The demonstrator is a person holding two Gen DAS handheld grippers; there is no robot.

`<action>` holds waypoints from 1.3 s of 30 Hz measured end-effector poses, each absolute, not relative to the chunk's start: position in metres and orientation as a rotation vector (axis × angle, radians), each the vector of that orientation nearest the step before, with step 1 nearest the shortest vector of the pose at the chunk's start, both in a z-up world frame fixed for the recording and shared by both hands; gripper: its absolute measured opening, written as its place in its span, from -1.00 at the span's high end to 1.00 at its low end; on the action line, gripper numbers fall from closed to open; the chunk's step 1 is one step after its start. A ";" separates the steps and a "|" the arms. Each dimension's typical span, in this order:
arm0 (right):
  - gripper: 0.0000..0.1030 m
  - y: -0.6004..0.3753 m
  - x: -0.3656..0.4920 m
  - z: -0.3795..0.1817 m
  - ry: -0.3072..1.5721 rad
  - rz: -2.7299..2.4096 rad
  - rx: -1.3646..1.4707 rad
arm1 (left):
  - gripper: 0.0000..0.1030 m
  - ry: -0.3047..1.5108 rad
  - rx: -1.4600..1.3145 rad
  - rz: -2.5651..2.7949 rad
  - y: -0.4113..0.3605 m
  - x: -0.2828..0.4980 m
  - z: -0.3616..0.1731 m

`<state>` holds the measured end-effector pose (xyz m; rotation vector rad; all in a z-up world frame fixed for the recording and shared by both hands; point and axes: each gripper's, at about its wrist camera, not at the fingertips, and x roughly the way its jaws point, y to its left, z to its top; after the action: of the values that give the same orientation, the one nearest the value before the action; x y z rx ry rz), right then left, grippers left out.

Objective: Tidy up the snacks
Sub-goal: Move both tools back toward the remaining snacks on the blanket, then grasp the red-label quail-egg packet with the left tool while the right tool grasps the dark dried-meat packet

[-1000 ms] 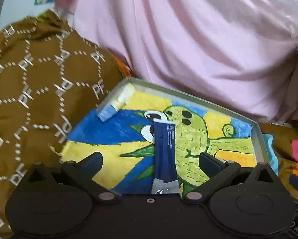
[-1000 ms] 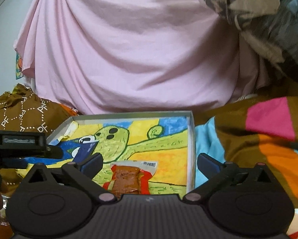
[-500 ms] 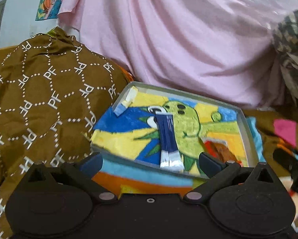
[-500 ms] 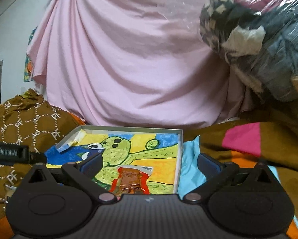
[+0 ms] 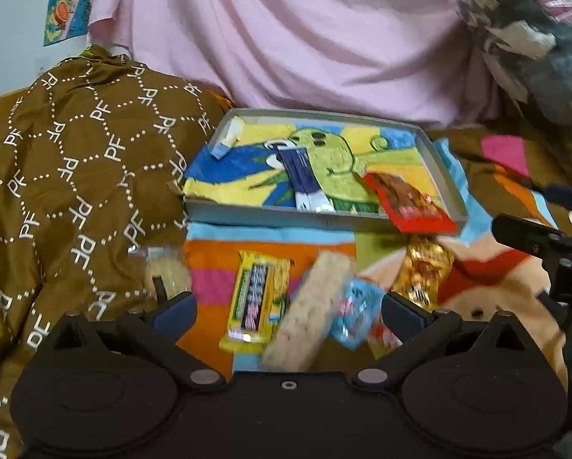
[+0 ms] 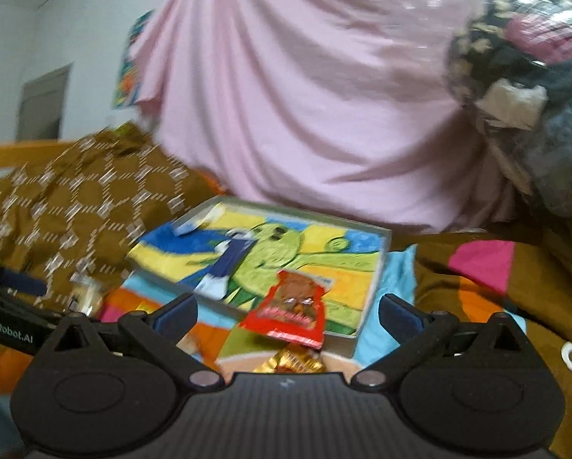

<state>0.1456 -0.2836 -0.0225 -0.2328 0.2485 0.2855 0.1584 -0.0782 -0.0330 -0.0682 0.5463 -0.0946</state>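
A shallow grey tray [image 5: 270, 213] with a painted green figure inside lies on the bed; it also shows in the right wrist view [image 6: 376, 290]. In it lie a dark blue stick pack [image 5: 303, 176] and a red snack packet [image 5: 404, 201] that overhangs the front rim. In front of the tray lie a yellow bar [image 5: 257, 298], a pale rice bar [image 5: 312, 313], a light blue packet [image 5: 356, 311] and a gold wrapper [image 5: 423, 267]. My left gripper [image 5: 288, 310] is open and empty above these. My right gripper [image 6: 288, 311] is open and empty, just short of the red packet [image 6: 291, 308].
A brown patterned cloth [image 5: 75, 176] rises at the left. A pink sheet [image 5: 305, 38] hangs behind the tray. A plastic-wrapped bundle [image 5: 534, 38] sits at the right. The bed cover [image 5: 504, 153] is colourful. A clear-wrapped snack [image 5: 167, 267] lies near the left finger.
Both grippers have pulled back from the tray. The loose snacks in front of the tray have come into the left view. The tray now looks smaller and farther.
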 end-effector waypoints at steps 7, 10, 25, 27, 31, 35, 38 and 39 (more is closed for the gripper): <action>-1.00 -0.277 0.143 -0.040 0.420 0.391 -0.389 | -0.98 0.581 -0.020 -0.148 -0.086 0.142 -0.046; -0.99 -0.279 0.141 -0.046 0.482 0.410 -0.450 | -0.98 0.590 -0.001 -0.191 -0.092 0.138 -0.050; -0.99 -0.268 0.140 -0.069 0.631 0.493 -0.598 | -0.98 0.699 0.079 -0.304 -0.120 0.148 -0.074; -0.99 -0.265 0.141 -0.073 0.645 0.485 -0.622 | -0.98 0.702 0.094 -0.321 -0.123 0.149 -0.076; -0.99 -0.264 0.146 -0.079 0.682 0.446 -0.644 | -0.98 0.721 0.132 -0.369 -0.130 0.154 -0.081; -0.98 -0.264 0.152 -0.085 0.710 0.454 -0.651 | -0.98 0.748 0.185 -0.423 -0.136 0.159 -0.086; -0.89 -0.264 0.156 -0.089 0.726 0.460 -0.649 | -0.98 0.764 0.200 -0.453 -0.137 0.162 -0.089; -0.87 -0.265 0.157 -0.090 0.732 0.459 -0.649 | -0.97 0.769 0.198 -0.460 -0.138 0.163 -0.089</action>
<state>0.1572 -0.2645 -0.0898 -0.6486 0.7322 0.4589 0.1627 -0.1375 -0.0893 0.1981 0.7688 -0.4601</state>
